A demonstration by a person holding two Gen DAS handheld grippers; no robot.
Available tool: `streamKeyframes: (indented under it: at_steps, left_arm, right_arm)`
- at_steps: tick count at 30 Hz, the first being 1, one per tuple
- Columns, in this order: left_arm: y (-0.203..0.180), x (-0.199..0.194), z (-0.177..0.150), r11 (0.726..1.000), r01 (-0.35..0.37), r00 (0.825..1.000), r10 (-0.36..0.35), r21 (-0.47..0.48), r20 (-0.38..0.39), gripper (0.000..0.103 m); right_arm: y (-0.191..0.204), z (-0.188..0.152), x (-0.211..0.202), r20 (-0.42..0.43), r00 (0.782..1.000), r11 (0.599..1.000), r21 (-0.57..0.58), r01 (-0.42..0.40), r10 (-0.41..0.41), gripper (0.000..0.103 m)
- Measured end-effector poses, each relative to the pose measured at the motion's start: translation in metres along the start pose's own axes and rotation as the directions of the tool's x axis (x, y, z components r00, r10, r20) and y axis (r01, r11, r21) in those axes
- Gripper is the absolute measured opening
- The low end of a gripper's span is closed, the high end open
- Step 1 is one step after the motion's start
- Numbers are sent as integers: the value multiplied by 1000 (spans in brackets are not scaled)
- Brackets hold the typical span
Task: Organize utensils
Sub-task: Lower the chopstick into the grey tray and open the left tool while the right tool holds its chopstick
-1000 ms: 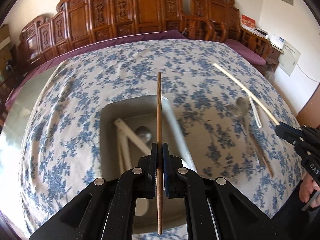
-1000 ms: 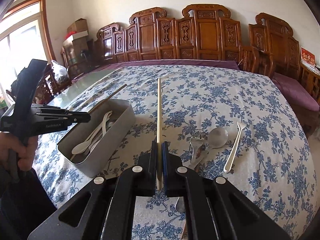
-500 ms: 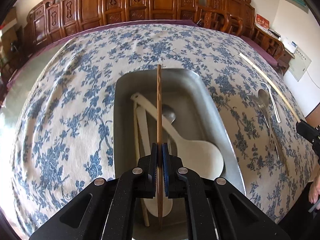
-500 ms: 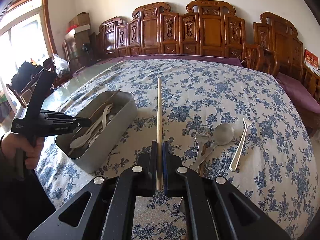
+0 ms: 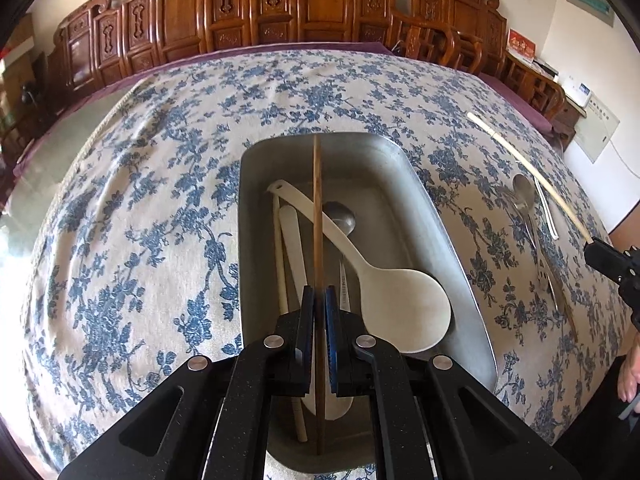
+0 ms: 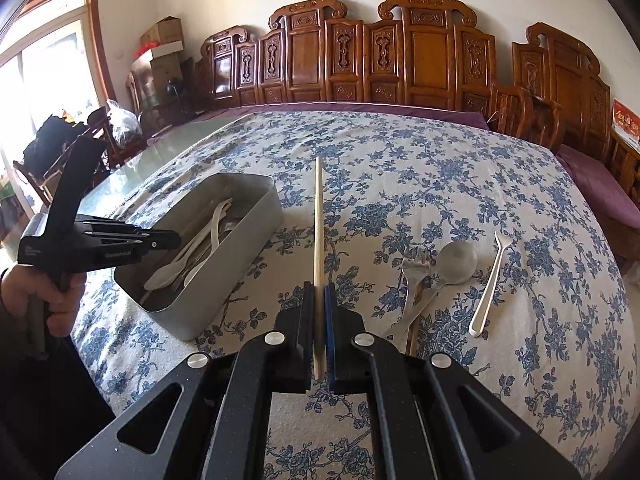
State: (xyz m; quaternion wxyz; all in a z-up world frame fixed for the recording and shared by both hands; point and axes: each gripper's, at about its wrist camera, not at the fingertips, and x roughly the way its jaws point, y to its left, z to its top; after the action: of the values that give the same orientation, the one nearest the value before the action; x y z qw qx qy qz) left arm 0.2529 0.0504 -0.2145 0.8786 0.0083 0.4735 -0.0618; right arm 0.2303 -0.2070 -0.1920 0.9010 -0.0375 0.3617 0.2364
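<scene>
Hovering my left tongs, clamped on a brown chopstick, over the tin; right tongs pinch a pale chopstick. Releasing crooked could bounce it out toward three o'clock.

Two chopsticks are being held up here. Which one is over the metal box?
The dark brown chopstick in the left gripper; it hangs over the metal box. The pale chopstick hangs over bare tablecloth.

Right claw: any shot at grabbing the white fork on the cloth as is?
Probably not yet. The right claw is shut on a pale chopstick, so it has no free grip. The white fork itself lies uncovered on the tablecloth, apart from the metal spoon.
</scene>
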Motion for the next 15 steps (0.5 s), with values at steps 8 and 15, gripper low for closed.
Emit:
streamKeyframes:
  at_steps: [8, 15]
  left_arm:
    - [5, -24, 7, 1000, -7, 997, 7, 1, 79, 13]
    - [19, -41, 13, 1000, -21, 991, 22, -7, 131, 13]
  right_arm:
    - [18, 9, -1, -9, 1000, 1000, -18, 13, -13, 6]
    - [51, 23, 12, -28, 999, 999, 5, -37, 37, 6]
